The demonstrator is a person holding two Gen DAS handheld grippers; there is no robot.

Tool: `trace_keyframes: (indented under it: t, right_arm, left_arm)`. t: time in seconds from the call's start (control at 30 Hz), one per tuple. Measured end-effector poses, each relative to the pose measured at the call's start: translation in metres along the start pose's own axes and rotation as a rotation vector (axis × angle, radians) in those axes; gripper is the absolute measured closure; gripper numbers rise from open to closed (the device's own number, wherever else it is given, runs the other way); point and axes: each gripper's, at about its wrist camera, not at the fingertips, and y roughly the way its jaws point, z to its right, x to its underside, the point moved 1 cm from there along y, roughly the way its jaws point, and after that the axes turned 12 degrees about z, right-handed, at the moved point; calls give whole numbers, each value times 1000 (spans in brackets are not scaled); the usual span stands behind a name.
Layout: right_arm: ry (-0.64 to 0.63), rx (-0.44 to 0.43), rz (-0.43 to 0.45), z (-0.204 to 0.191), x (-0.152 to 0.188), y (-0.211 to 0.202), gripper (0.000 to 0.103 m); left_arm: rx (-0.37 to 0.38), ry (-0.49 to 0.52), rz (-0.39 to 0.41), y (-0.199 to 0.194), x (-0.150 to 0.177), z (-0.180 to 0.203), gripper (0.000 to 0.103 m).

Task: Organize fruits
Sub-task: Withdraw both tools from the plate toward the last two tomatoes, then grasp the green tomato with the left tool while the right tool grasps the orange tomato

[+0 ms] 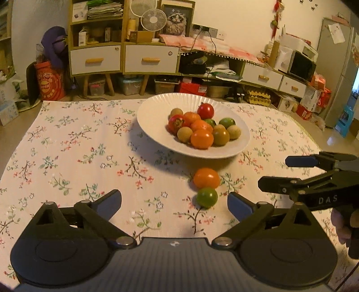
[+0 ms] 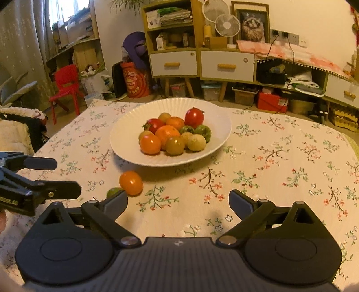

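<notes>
A white plate holds several red, orange, green and tan fruits; it also shows in the right wrist view. An orange fruit and a green fruit lie touching on the floral cloth in front of the plate. My left gripper is open and empty, with the green fruit just ahead between its fingers, nearer the right one. My right gripper is open and empty; the orange fruit and the partly hidden green fruit lie by its left finger. Each gripper shows in the other's view, the right one and the left one.
The floral tablecloth covers the table. Beyond its far edge stand cabinets with drawers, a fan and storage boxes. A red chair stands left of the table in the right wrist view.
</notes>
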Motion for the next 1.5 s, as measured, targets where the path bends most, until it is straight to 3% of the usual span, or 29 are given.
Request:
trace_keyframes:
  t: [0.4, 0.53, 0.8, 1.0, 1.17, 1.5]
  right_arm:
    - [-4, 14, -55, 2, 12, 11, 5]
    - [-5, 28, -64, 3, 13, 14, 6]
    - [-2, 25, -75, 5, 14, 19, 6]
    - [-2, 23, -79, 4, 15, 20, 6]
    - [-13, 23, -80, 0, 16, 20, 6]
    - [30, -18, -56, -13, 10, 30, 9]
  left_arm:
    - [21, 85, -17, 20, 21, 14, 5]
    - [56, 70, -6, 26, 21, 17, 25]
    - [83, 64, -15, 34, 22, 22, 50]
    - [122, 50, -20, 35, 20, 23, 76]
    - [131, 50, -31, 33, 19, 24, 78]
    - [41, 54, -46, 18, 17, 3, 79]
